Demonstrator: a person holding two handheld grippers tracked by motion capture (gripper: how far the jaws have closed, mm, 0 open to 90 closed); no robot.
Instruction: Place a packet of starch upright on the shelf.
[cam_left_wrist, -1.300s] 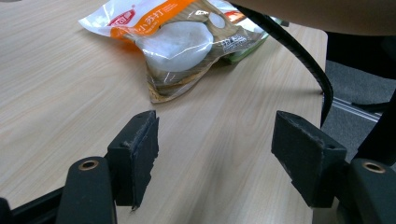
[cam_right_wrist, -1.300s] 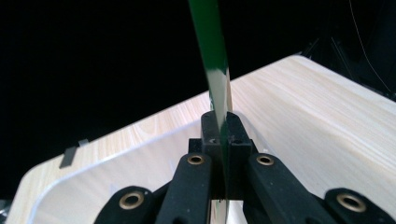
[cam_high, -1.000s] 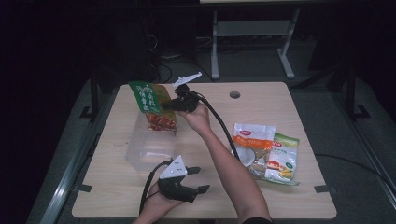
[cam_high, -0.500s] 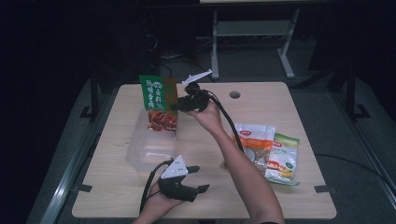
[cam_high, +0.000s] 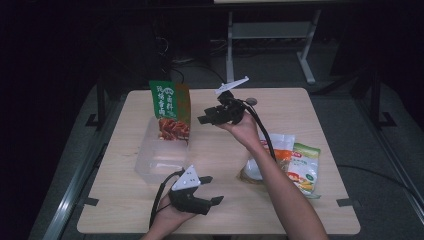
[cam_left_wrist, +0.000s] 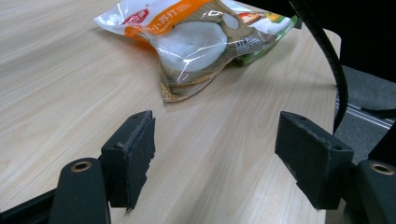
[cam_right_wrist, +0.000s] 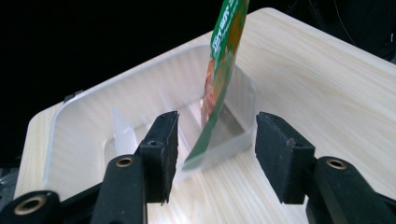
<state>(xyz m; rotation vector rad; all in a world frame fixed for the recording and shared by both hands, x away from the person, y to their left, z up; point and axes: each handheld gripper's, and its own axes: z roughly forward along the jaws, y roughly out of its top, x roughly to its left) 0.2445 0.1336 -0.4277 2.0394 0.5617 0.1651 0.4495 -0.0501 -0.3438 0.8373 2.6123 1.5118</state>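
Green packet (cam_high: 170, 110) stands upright in the clear tub (cam_high: 150, 167), apparently released; right gripper (cam_high: 210, 119) jaws wide beside it should withdraw level to avoid tipping, left gripper (cam_high: 210, 192) wide, idle.

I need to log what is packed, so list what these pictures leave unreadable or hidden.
- Green packet, high view: print too small to read.
- Green packet's lower end, right gripper view: blurred behind the clear box wall.
- Snack bags, high view: partly covered by the forearm.
- Orange-banded bag, left gripper view: cut off by the top edge.
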